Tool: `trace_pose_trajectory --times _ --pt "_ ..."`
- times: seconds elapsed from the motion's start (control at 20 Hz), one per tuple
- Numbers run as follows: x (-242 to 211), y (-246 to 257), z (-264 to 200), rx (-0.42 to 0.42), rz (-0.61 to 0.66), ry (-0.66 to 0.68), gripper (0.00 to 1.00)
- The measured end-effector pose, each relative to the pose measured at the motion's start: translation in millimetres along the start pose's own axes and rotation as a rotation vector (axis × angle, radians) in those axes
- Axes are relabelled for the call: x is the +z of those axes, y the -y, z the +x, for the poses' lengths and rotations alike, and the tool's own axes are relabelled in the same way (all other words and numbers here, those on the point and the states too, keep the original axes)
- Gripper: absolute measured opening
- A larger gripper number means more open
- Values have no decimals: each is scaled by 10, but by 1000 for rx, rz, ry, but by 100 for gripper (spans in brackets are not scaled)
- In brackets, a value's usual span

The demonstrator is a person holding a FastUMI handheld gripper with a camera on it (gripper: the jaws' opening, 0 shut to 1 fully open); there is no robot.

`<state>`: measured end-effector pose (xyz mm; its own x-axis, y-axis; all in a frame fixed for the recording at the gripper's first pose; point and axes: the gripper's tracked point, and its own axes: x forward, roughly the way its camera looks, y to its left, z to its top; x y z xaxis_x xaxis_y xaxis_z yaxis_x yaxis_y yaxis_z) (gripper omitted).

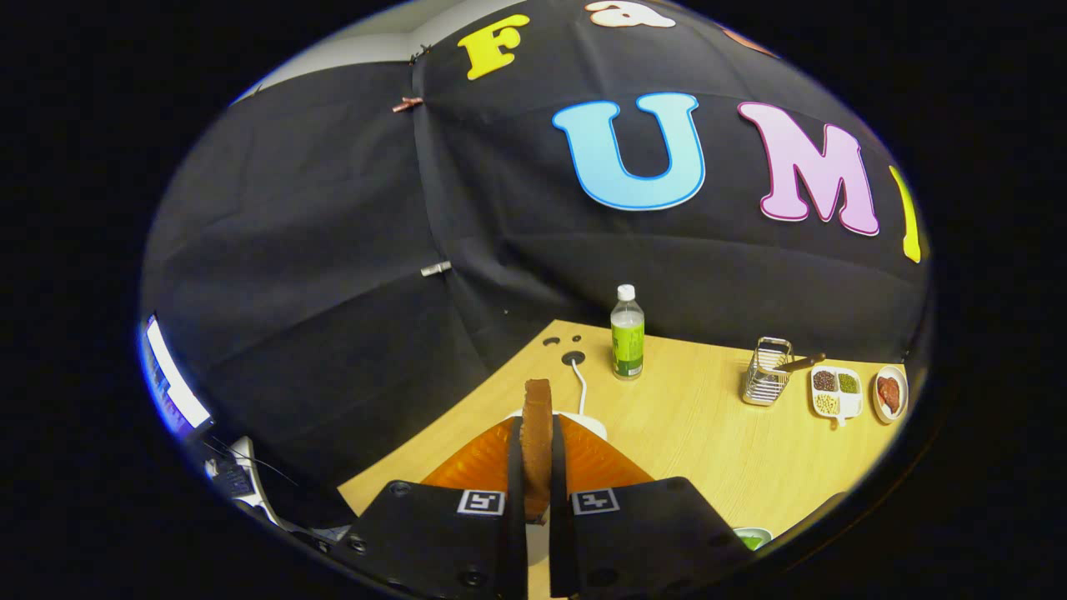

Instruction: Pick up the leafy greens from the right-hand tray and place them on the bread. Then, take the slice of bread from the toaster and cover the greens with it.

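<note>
My gripper (536, 433) is shut on a slice of brown bread (537, 417), held upright and edge-on between both fingers, its top sticking out past the fingertips. Just behind and below the slice I see the white toaster (583, 423), mostly hidden by the fingers; its white cord runs back to a hole in the wooden table (692, 433). Near the table's front edge on the right, a small green-rimmed dish with something green (753, 537) peeks out beside the gripper body.
A clear bottle with a green label (627, 333) stands at the table's back edge. Farther right are a wire utensil holder (767, 371), a white divided dish of seeds (835, 392) and a small plate with something reddish (889, 393). A lit screen (171, 379) stands off the table at left.
</note>
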<state>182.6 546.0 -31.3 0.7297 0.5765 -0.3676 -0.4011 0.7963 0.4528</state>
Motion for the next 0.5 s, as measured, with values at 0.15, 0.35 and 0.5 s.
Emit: trace_pose_trajectory --times 0.15,0.35,0.5 --pt "240 154 -349 4 3 48 15" --pt "192 673 -827 -57 21 52 14" --pt "-122 1185 -1123 -147 46 22 14"
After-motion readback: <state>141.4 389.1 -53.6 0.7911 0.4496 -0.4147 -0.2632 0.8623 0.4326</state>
